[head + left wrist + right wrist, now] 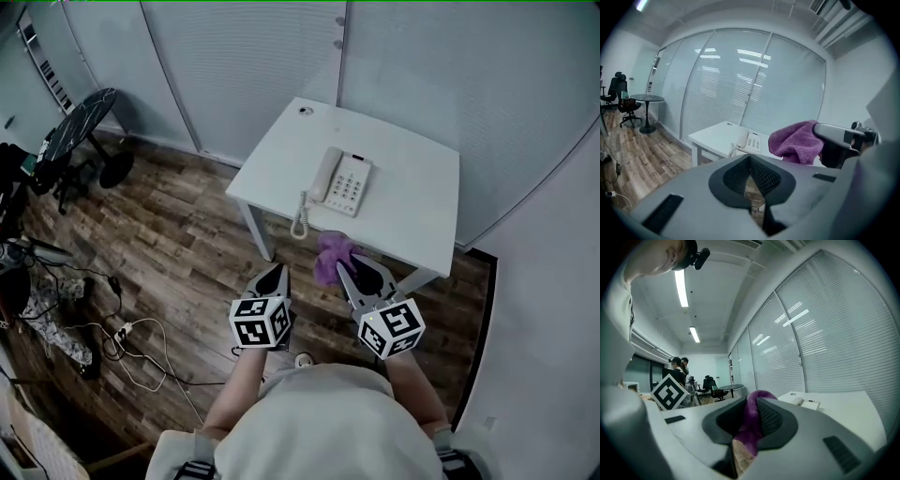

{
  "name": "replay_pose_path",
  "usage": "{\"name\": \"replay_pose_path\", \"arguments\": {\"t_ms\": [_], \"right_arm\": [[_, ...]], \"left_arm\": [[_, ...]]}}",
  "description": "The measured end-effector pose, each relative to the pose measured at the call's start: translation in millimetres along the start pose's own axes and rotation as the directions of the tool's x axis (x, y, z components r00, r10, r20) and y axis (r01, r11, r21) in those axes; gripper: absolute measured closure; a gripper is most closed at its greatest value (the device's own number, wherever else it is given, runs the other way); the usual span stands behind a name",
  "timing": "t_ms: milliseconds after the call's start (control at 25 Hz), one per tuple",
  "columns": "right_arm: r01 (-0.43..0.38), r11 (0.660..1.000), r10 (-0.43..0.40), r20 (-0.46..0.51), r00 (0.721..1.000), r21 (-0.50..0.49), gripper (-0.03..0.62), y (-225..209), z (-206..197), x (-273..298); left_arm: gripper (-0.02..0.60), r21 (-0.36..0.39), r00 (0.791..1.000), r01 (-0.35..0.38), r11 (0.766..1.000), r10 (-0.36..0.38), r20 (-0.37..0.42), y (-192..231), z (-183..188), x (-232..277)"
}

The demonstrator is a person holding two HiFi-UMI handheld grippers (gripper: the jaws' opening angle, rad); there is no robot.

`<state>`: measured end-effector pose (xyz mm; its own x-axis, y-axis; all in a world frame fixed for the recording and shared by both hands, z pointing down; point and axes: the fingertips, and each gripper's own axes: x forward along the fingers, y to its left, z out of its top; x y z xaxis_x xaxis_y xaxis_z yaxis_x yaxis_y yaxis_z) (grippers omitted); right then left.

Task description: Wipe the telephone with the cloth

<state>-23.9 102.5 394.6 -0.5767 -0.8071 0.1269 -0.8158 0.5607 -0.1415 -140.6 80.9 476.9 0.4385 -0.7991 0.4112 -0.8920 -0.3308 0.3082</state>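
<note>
- Telephone (345, 181) sits near the middle of a white table (412, 220), handset (325, 174) in its cradle on the left, keypad to the right.
- Its coiled cord (300, 217) runs to the table's near edge and hangs just over it.
- Likely a light, stiff plastic set: it could slide on the smooth top under a firm wipe, and the loose handset could be knocked from its cradle.
- Best hold, by that judgement, is on the side of the base, clear of the keys and the handset, to steady it while the cloth passes over.
- Cloth (333, 257), purple and soft, is bunched up and droops from the right gripper (350, 273), whose jaws are clamped on a fold of it.
- It hangs in the air at the table's near edge, apart from the telephone; wiping is not yet begun.
- Limp as it looks, the cloth should mould to the keys and handset, but the gripper tips could meet the plastic if pressed hard.
- Left gripper (278, 271) is held beside the right one, short of the table, jaws closed together on nothing.
- Beyond: glass walls with blinds behind the table, wood-look floor (178, 216), a dark round table (80, 122) and loose cables (141, 337) at the left.
</note>
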Motion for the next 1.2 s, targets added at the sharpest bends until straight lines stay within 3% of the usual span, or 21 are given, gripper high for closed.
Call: {"name": "replay_pose_path", "arguments": {"t_ms": [720,1200], "right_arm": [[0.044,0.999,-0.044,-0.008,0.999,-0.011,0.514,-7.4,5.5,49.5],[0.024,1.0,-0.024,0.015,1.0,-0.018,0.514,-49.2,18.7,96.6]], "left_arm": [[0.56,0.022,1.0,0.021,1.0,-0.021,-0.016,43.9,26.2,19.8],[0.56,0.012,1.0,-0.004,1.0,0.004,-0.008,58.4,49.1,70.4]]}}
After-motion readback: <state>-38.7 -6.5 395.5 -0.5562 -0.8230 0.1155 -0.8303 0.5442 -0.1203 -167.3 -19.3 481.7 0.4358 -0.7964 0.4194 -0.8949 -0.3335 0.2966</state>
